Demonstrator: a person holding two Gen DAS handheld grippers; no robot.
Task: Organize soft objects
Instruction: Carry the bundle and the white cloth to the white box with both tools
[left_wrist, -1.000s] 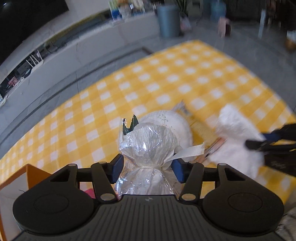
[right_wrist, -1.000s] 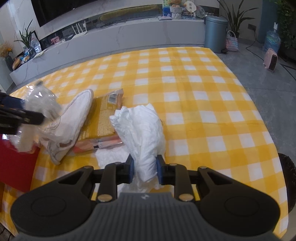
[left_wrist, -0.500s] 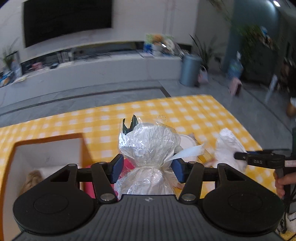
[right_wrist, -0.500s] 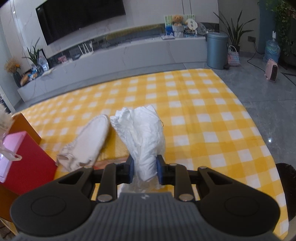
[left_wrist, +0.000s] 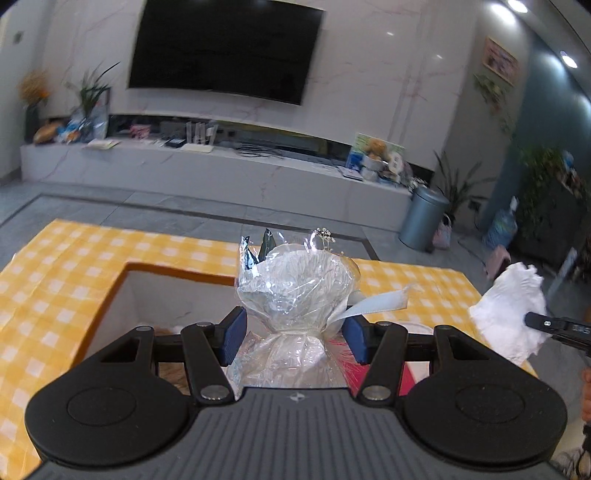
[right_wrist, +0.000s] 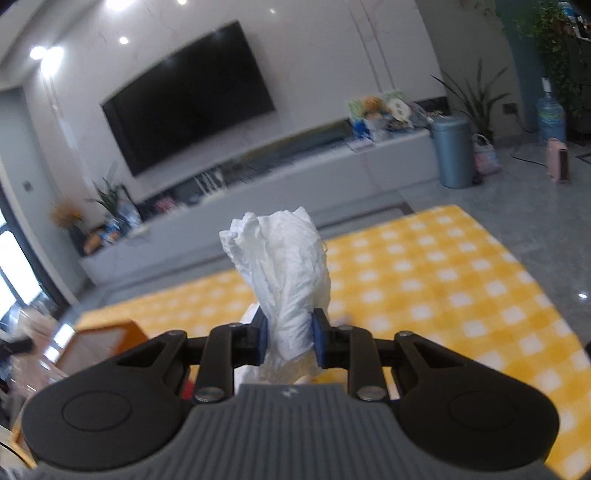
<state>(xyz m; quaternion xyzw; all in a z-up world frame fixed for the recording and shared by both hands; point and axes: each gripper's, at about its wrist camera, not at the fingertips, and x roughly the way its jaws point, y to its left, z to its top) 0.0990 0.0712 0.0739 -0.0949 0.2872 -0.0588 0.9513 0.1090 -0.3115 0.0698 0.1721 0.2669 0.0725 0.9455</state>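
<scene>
Left gripper (left_wrist: 293, 339) is clamped on a clear cellophane bundle (left_wrist: 295, 286) tied at the neck with a pale ribbon (left_wrist: 376, 302), its blue pads pressing the crinkled wrap from both sides. Just below and ahead of it sits an orange-rimmed box (left_wrist: 110, 295) on the yellow checked bench (left_wrist: 48, 266). Off to its right, the right gripper (right_wrist: 290, 338) pinches a crumpled white cloth (right_wrist: 286, 273) tightly between its pads, raised above the bench. Beyond both, a grey bin (right_wrist: 452, 151) stands on the floor under a wall television (left_wrist: 225, 50).
</scene>
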